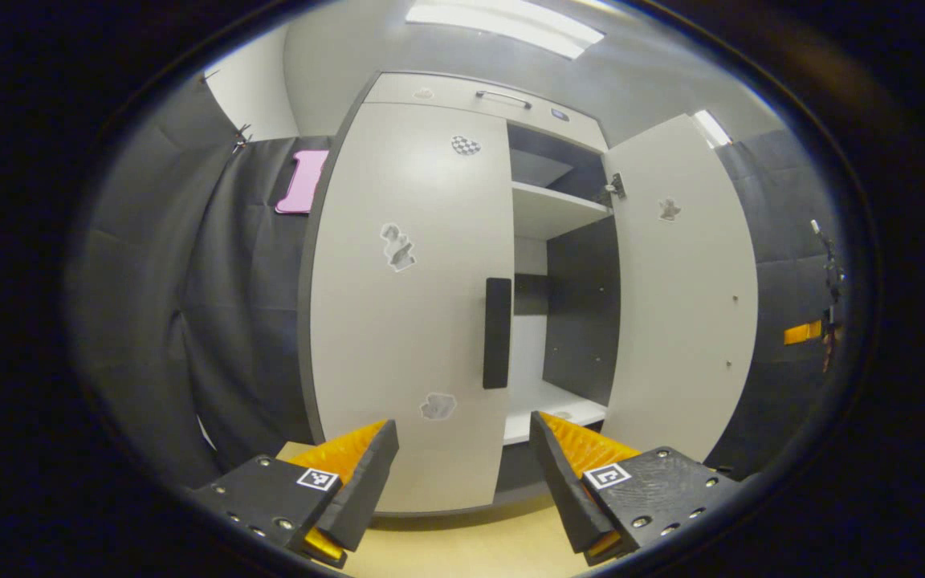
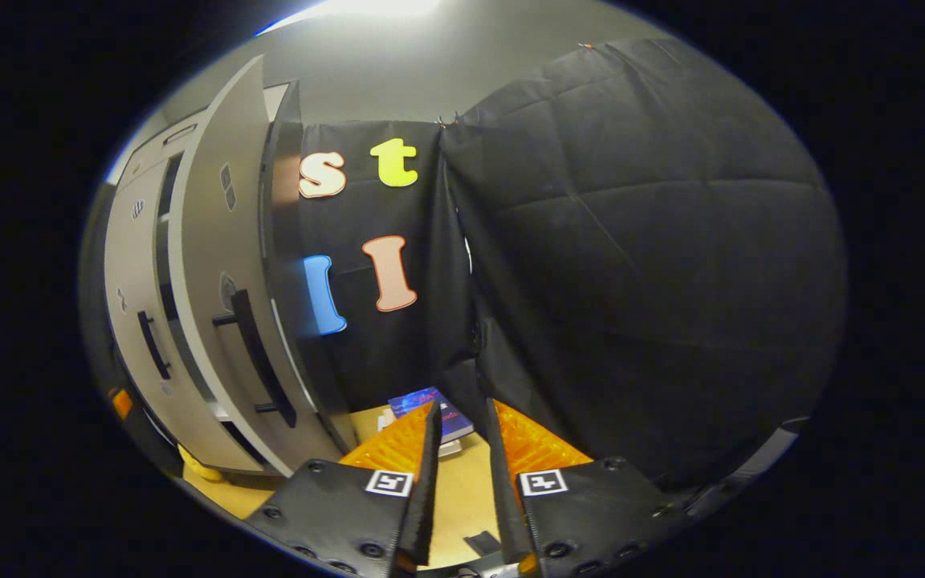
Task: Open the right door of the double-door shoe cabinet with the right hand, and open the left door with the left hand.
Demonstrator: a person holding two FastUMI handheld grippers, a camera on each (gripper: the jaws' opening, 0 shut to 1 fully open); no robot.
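Observation:
The pale shoe cabinet stands straight ahead in the left gripper view. Its left door is closed, with a black vertical handle at its right edge. The right door is swung wide, baring the shelves inside. My left gripper is open and empty, a short way in front of the left door and below its handle. The right gripper view looks along the cabinet's side: the open right door with its handle is at the left. My right gripper is off the door, narrowly open, holding nothing.
Black cloth walls close in behind and to the right of the cabinet. A small stack of books lies on the light wooden floor by the wall, just beyond the right fingertips. The open right door juts out into the room.

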